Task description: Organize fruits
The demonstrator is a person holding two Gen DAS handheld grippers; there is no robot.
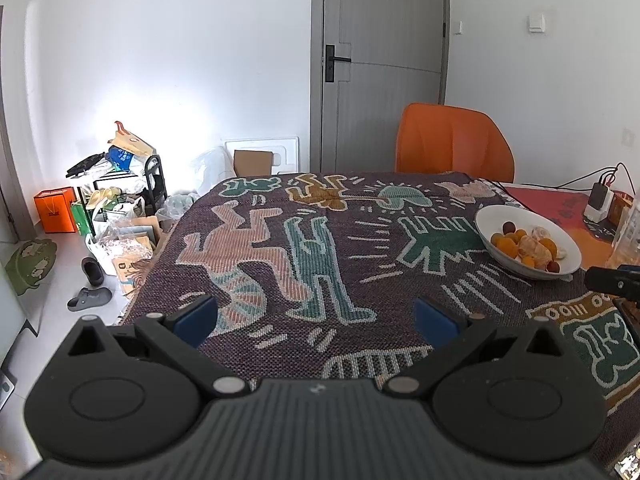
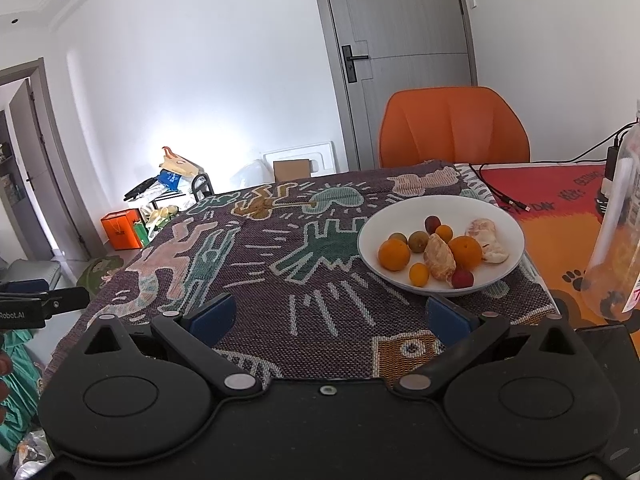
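Cloth (image 2: 312, 308): coarse woven textile, matt, with a rough knotted weave. Bowl (image 2: 508, 220): smooth white glazed ware (faint sheen at the rim). Oranges (image 2: 394, 255): dimpled skin, slightly glossy. Peeled segments (image 2: 439, 258): dull and fibrous. Grippers (image 1: 316, 316) (image 2: 330, 316): matt black plastic, ribbed housing, blue pads, bright metal pivot pins. Chair (image 2: 454, 128): smooth orange upholstery. Bottle (image 2: 618, 220): clear glossy plastic.

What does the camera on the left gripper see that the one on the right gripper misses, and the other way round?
Only the left wrist view shows the grey slippers on the floor and a white charger on the table's far side. Only the right wrist view shows the clear plastic bottle and an open doorway. Both show the white bowl of fruit, the patterned cloth, the orange chair and the grey door.
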